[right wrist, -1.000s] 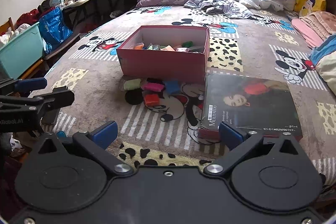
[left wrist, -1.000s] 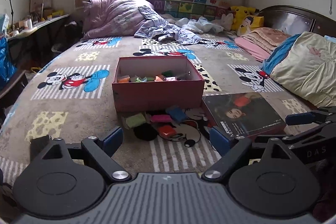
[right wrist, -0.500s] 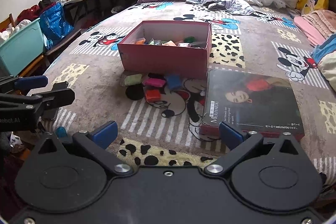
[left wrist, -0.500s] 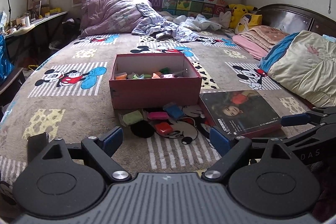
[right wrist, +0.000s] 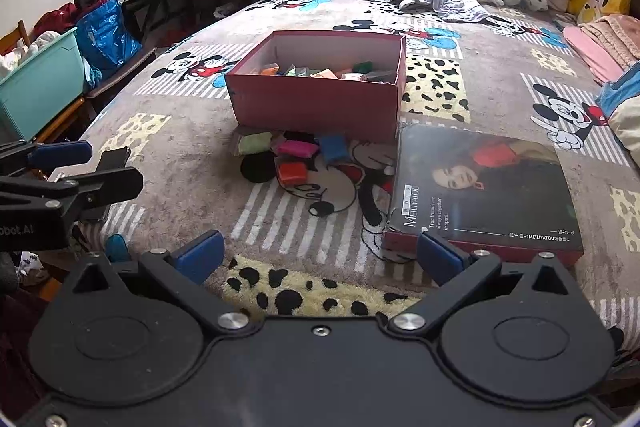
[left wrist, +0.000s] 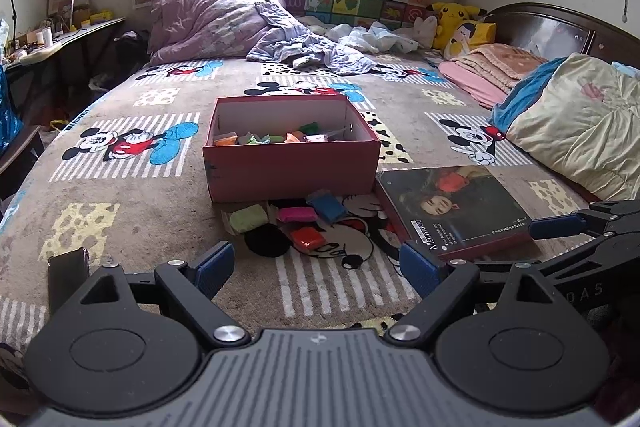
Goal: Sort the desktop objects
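A red box (left wrist: 292, 163) (right wrist: 320, 103) sits mid-bed with several coloured clay blocks inside. In front of it lie a green block (left wrist: 249, 218) (right wrist: 253, 143), a pink block (left wrist: 297, 214) (right wrist: 298, 148), a blue block (left wrist: 327, 206) (right wrist: 334, 147) and an orange-red block (left wrist: 306, 237) (right wrist: 291, 172). A dark box lid with a portrait (left wrist: 452, 211) (right wrist: 484, 191) lies to their right. My left gripper (left wrist: 316, 267) hovers open short of the blocks, holding nothing. My right gripper (right wrist: 320, 253) is open too, by the lid's near edge.
The bed cover (left wrist: 120, 195) carries pillows and quilts at the right (left wrist: 576, 123) and a heap of bedding at the back (left wrist: 216, 23). A dark flat object (left wrist: 68, 267) lies at the near left. A desk and teal bin (right wrist: 40, 87) stand left of the bed.
Both views have shifted slightly; the box and blocks sit a little further off in the left wrist view. Both grippers stayed open. Nothing on the bed moved.
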A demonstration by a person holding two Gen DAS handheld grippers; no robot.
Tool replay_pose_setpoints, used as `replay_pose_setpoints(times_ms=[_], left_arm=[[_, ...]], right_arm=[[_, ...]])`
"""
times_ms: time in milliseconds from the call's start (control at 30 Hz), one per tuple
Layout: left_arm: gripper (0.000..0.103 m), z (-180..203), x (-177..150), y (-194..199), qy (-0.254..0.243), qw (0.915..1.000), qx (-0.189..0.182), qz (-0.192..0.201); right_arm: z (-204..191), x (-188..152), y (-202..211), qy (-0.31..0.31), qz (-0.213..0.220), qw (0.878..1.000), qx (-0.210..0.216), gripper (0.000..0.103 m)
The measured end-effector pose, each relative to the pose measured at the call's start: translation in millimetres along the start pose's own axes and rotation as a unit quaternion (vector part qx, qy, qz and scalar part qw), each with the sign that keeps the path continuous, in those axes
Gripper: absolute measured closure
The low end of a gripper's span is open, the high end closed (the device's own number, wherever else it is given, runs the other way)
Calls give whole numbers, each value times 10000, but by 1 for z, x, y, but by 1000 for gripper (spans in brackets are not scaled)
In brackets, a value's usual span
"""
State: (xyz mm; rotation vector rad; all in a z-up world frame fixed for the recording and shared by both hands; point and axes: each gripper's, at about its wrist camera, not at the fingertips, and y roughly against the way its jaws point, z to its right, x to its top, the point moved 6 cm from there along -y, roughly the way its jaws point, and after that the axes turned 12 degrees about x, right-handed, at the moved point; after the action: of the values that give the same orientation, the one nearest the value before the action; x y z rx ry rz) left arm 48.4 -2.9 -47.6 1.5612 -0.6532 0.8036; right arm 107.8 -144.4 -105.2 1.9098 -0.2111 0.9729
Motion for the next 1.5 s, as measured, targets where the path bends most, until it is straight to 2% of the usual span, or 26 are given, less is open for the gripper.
replay_pose_setpoints(times_ms=[700,1167,1300,1367,1500], left_arm=[[13,-1,-4,-5,-16,10000,-34,-65],[13,-2,-6,-10,98,9995,-198,-244],[13,-4,-1,-8,170,9989,-374,-235],[13,-5,3,-10,103,9988,-413,-250],[13,-6,11,-17,-86,9983,-471,-338]], right_arm=[[-1,-1,-2,1,-59,10000,-6,0],[2,-3,-5,99,-57,9999,4,0],[-3,-1,-1,76,-91,9987,498,0],[-5,0,-1,152,-93,9984,540,0],[-3,3,-5,55,-369,9947,958,0]])
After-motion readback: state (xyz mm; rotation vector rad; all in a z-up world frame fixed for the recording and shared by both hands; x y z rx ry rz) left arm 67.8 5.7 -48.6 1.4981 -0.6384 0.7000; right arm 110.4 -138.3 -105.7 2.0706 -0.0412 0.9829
